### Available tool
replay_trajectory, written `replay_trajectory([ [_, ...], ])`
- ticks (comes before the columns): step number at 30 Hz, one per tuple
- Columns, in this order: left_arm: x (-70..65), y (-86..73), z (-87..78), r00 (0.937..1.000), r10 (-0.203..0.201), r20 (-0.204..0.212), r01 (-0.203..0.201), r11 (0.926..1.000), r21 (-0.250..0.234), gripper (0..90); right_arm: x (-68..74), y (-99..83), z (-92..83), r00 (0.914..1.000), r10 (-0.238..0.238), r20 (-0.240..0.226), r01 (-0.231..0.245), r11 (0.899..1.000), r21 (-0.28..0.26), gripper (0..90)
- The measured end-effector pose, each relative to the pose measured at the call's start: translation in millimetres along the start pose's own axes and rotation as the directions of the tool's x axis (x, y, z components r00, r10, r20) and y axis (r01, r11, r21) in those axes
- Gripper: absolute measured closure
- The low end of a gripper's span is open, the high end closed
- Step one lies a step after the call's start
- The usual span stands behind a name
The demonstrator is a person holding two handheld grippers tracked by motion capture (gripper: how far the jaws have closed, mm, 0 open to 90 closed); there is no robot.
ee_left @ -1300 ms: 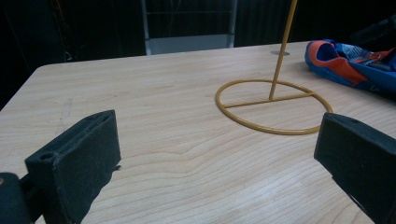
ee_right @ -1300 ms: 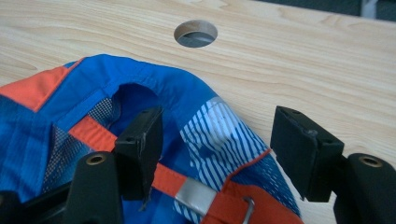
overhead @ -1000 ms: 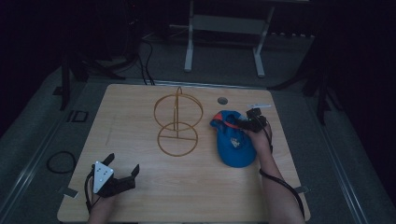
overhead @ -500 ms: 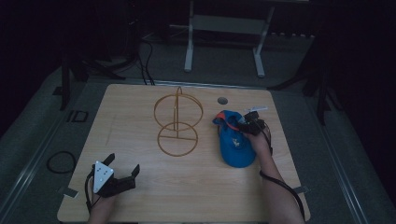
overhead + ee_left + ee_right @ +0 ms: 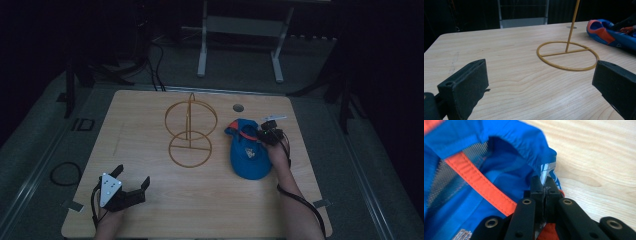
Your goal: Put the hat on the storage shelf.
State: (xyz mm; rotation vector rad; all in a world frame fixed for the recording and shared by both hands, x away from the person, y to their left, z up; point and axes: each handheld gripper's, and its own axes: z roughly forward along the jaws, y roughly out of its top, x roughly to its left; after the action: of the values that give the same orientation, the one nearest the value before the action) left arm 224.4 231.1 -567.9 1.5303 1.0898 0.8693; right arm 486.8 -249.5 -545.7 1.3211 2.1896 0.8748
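Spreading across most of the high view, the light wooden counter [image 5: 150, 135] is carrying everything in play. Standing near its middle is the yellow wire stand [image 5: 190, 131], its ring base lying flat on the wood and a thin post rising from a crossbar to an upright hoop; in the left gripper view that base [image 5: 567, 57] is sitting ahead of the open fingers. Lying just to the right of the stand, apart from it, is the blue cap [image 5: 248, 150] with orange trim, resting on the right part of the counter with its opening facing up, so the mesh lining and an orange band [image 5: 486, 187] are showing in the right gripper view. The right gripper [image 5: 264, 134] is reaching over the cap's far edge; its fingers have just been closing and are now clenching a fold of the cap's blue rim [image 5: 544, 171] between them. The left gripper [image 5: 131, 186] is resting at the near left corner of the counter, well apart from cap and stand, its fingers [image 5: 465, 87] spread wide and grasping nothing.
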Motion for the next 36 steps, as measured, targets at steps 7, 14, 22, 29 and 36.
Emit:
replay_trajectory([
  [7,-0.9,-0.1,0.5,1.0,0.003,-0.002,-0.003,1.0,0.0,0.7,-0.5,5.3,-28.0,0.9999,-0.009,0.006,0.01,0.997,-0.08,88.7],
  [14,-0.9,-0.3,0.6,1.0,0.0,-0.009,0.0,1.0,0.0,0.7,4.9,13.2,-57.9,0.9993,-0.034,0.016,0.036,0.989,-0.144,88.6],
  [22,0.5,0.0,-0.2,0.9998,-0.013,-0.014,0.013,0.9999,-0.008,0.7,4.8,18.5,-86.4,0.9984,-0.052,0.022,0.056,0.977,-0.207,88.8],
  [29,-0.5,-0.4,1.5,0.9997,0.003,-0.023,-0.002,0.9999,0.016,0.8,9.8,32.1,-124.3,0.9953,-0.091,0.034,0.097,0.952,-0.29,88.8],
  [36,-2.3,1.3,0.8,0.9998,0.007,-0.016,-0.007,1.0,-0.006,0.8,16.8,41.2,-160.8,0.9918,-0.119,0.047,0.128,0.924,-0.36,88.9],
])
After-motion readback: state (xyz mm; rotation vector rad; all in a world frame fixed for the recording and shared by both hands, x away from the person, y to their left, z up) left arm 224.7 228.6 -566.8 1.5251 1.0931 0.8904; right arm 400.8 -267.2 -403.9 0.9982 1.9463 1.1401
